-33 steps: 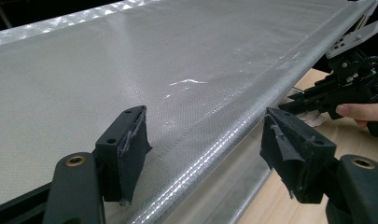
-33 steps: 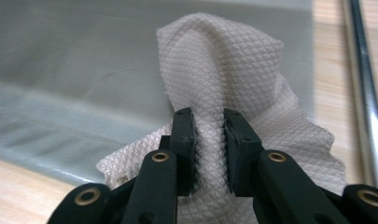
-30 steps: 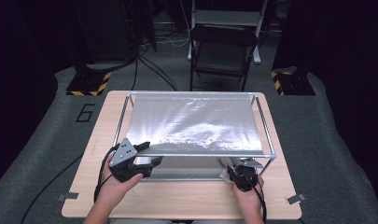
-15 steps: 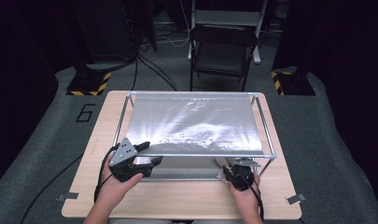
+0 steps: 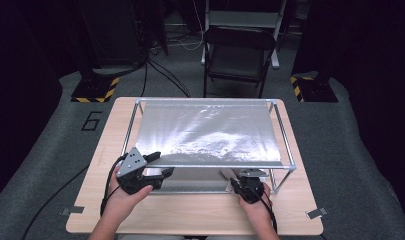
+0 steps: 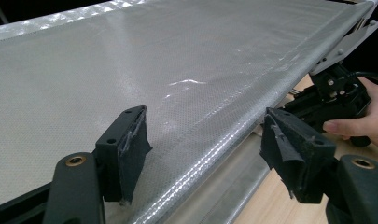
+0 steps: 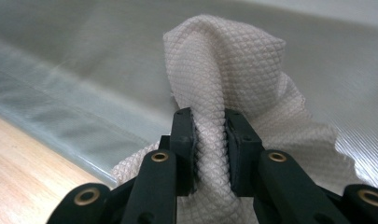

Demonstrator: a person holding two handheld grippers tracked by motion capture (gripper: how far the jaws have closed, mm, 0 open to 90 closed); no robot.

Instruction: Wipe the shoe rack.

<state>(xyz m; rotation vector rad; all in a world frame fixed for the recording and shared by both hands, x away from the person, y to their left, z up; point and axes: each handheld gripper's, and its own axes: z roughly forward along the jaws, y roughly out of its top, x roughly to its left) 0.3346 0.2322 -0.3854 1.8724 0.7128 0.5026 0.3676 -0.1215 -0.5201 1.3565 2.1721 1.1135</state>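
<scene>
R tongs (image 7: 210,140) are clamping the cloth (image 7: 233,70) and sliding slightly left under the sheet (image 6: 130,70); L tongs (image 6: 205,149) are standing apart across its edge, w/o gripping.

We see a white cloth (image 7: 233,70) with a quilted diamond weave, bunched up and pinched in the middle, its folds standing upright above the pinch and spilling loosely to either side below it. It sits at the near right of the scene, just under the near edge of the sheet (image 5: 210,132), where a pale corner of it shows in the high view (image 5: 229,174). The sheet is a silvery, translucent film with a fine dotted texture, stretched flat and level across the metal frame (image 5: 285,142) that stands on the counter (image 5: 190,215); glare streaks its middle, and its near edge (image 6: 233,126) is folded into a thicker hem.
</scene>
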